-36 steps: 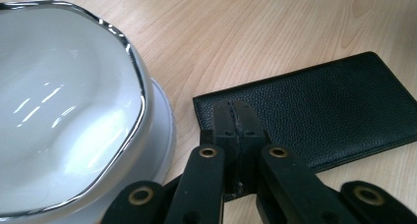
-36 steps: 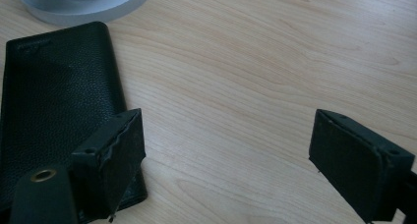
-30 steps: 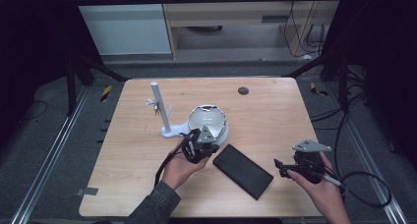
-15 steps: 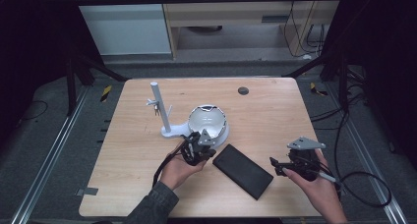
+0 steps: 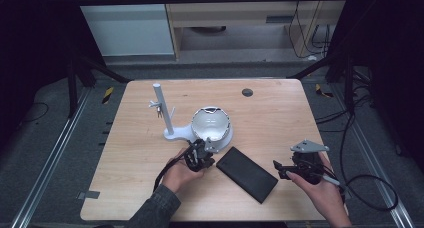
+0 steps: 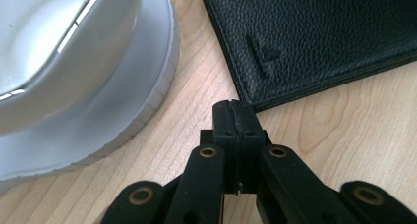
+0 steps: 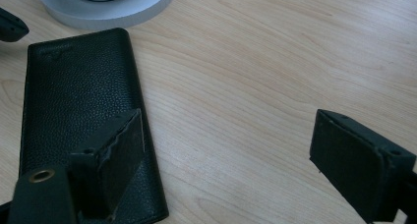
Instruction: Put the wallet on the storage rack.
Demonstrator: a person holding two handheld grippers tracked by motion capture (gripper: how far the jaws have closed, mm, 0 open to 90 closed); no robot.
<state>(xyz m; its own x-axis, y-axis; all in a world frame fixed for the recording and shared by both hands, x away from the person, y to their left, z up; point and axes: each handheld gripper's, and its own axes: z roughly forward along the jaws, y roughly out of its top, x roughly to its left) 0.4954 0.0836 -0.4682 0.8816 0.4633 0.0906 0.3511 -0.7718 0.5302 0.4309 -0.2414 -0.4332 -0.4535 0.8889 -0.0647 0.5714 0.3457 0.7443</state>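
Black leather wallet (image 5: 246, 174) flat on the wooden worktop (image 5: 280, 118), long axis running from 10 o'clock to 4 o'clock, just off the 5 o'clock side of the white round base (image 5: 212, 130). Left hand-held gripper (image 5: 202, 155) at the wallet's 10 o'clock corner, jaws pressed fully together on nothing, tips low over bare wood just beside that corner in the left gripper view (image 6: 235, 117), between wallet (image 6: 314, 37) and round base (image 6: 93, 81). Right hand-held gripper (image 5: 281, 168) at the wallet's 3 o'clock end, jaws spread wide and empty; in the right gripper view one jaw over the wallet's (image 7: 74, 101) near end, the other well apart over bare wood. White post (image 5: 164, 110) upright at 9 o'clock from the base. Small dark disc (image 5: 247, 92) near the worktop's far edge, at 12 o'clock.
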